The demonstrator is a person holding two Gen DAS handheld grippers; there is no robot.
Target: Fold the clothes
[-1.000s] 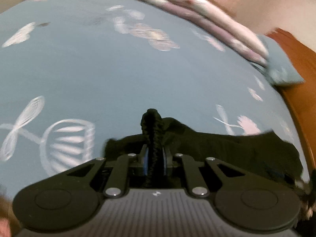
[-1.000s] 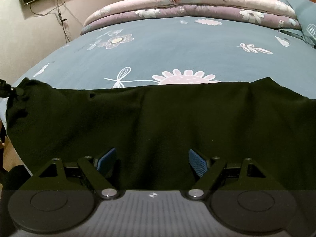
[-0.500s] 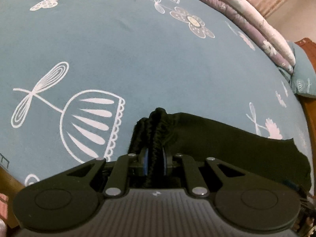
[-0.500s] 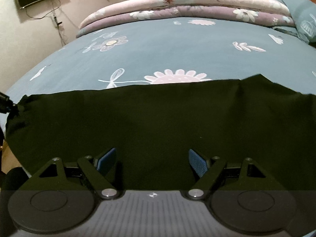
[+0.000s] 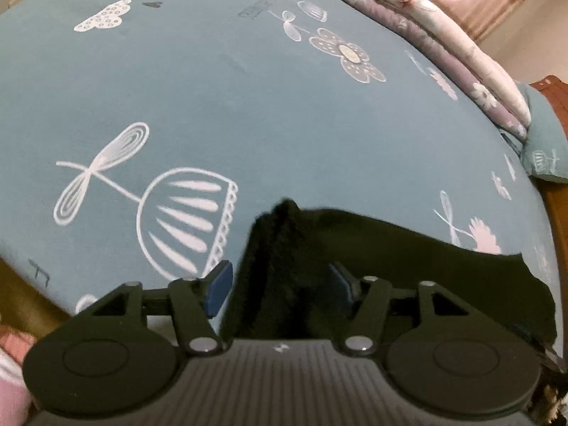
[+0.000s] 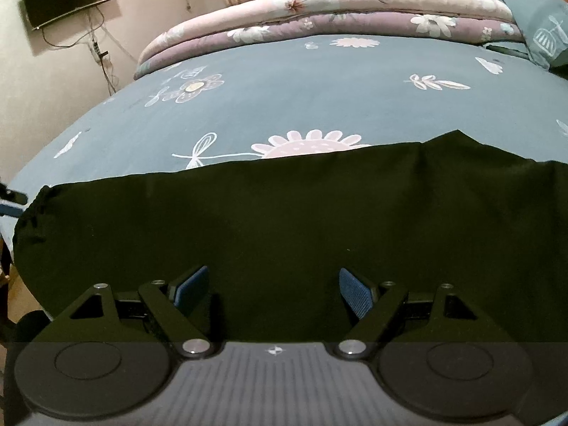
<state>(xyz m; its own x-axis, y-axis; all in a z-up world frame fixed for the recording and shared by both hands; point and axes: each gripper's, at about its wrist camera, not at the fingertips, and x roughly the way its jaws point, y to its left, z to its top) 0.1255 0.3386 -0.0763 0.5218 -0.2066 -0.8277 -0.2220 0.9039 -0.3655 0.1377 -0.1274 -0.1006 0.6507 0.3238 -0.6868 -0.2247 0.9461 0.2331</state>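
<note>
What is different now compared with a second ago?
The left gripper was pinching a bunched edge of the black garment; its jaws are now opening, pads off the cloth, which is between them. The garment's left end settled flatter onto the blue bedsheet. The right gripper stayed open above the garment.

A bed (image 6: 319, 81) with a blue floral sheet carries a black garment (image 6: 284, 220) spread flat near its edge, a folded quilt (image 6: 319, 14) beyond.

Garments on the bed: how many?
1: a black garment spread across the near edge of the bed, its bunched corner between the opening left gripper jaws. More may lie out of view.
</note>
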